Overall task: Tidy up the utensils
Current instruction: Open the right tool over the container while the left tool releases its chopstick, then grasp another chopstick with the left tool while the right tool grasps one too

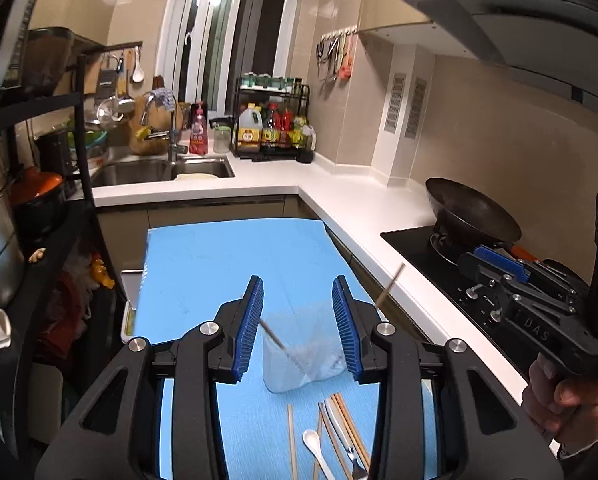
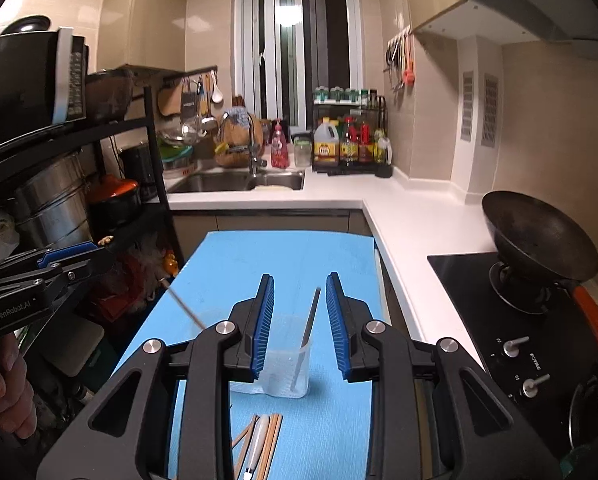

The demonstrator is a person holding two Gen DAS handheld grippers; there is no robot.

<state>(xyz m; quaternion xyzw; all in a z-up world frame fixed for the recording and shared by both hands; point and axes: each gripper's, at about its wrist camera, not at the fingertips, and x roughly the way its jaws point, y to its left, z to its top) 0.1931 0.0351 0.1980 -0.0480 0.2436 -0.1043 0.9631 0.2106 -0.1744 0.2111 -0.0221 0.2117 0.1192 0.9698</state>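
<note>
We held both grippers, left (image 1: pixel 298 328) and right (image 2: pixel 299 326), apart and empty above the cup (image 1: pixel 303 354). Loose chopsticks (image 1: pixel 351 432) looked light, stiff, slippery; we judged mid-shaft pinches safest.

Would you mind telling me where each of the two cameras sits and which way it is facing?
Left wrist: on the left gripper, looking forward and down over the blue mat at the clear cup; the right gripper and the hand holding it show at right.
Right wrist: on the right gripper, facing the same cup; the left gripper and a hand show at left.
Shared: cup, mat, wok, sink.
</note>
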